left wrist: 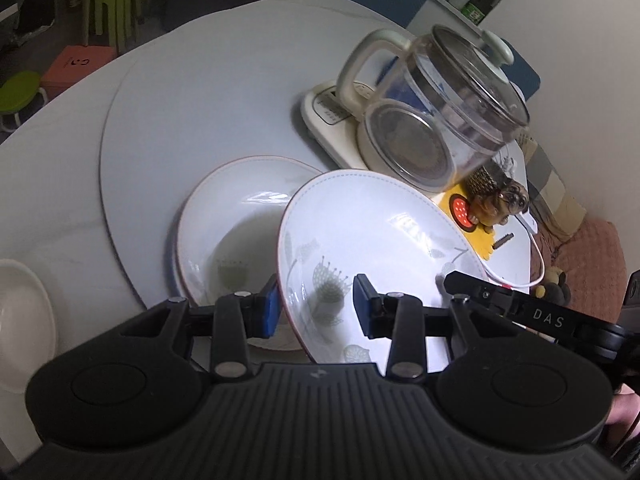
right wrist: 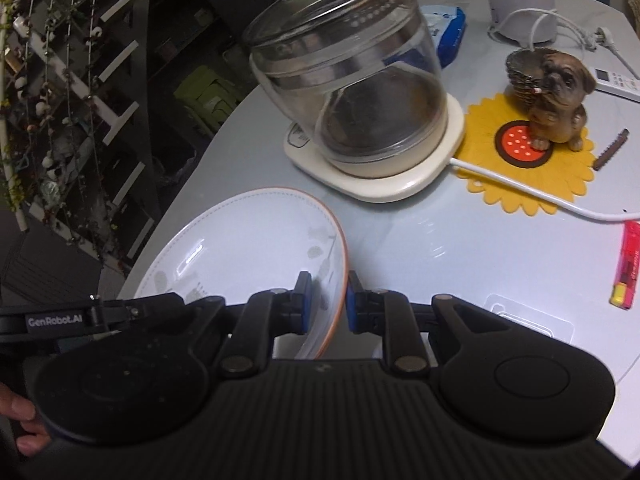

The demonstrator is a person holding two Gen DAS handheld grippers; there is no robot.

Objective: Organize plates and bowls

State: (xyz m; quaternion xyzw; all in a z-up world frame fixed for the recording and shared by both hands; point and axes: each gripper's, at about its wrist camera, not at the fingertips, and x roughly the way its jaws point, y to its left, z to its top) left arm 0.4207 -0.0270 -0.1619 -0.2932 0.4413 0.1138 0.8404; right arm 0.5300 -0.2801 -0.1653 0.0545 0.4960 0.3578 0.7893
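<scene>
The floral plate [left wrist: 372,240] is tilted and raised off the tabletop [left wrist: 72,184], gripped at two opposite edges; the left tongs [left wrist: 316,306] pinch one side of its rim, one blue pad [left wrist: 271,306] under the plate and the other above its inner face; the right tongs [right wrist: 326,302] pinch the opposite rim, jaws nearly together with the orange-edged rim between them. Just behind the raised plate, a second plate [left wrist: 236,232] with a red-lined rim lies flat on the grey turntable [left wrist: 208,92]; a white bowl [left wrist: 20,312] sits apart at the tabletop's left edge. Beyond the plates stands a glass kettle [right wrist: 352,80] on its cream base [right wrist: 384,176]; beside it a dog figurine [right wrist: 556,100] rests on a yellow sunflower mat [right wrist: 560,184]; a red lighter [right wrist: 628,264] lies further right.
</scene>
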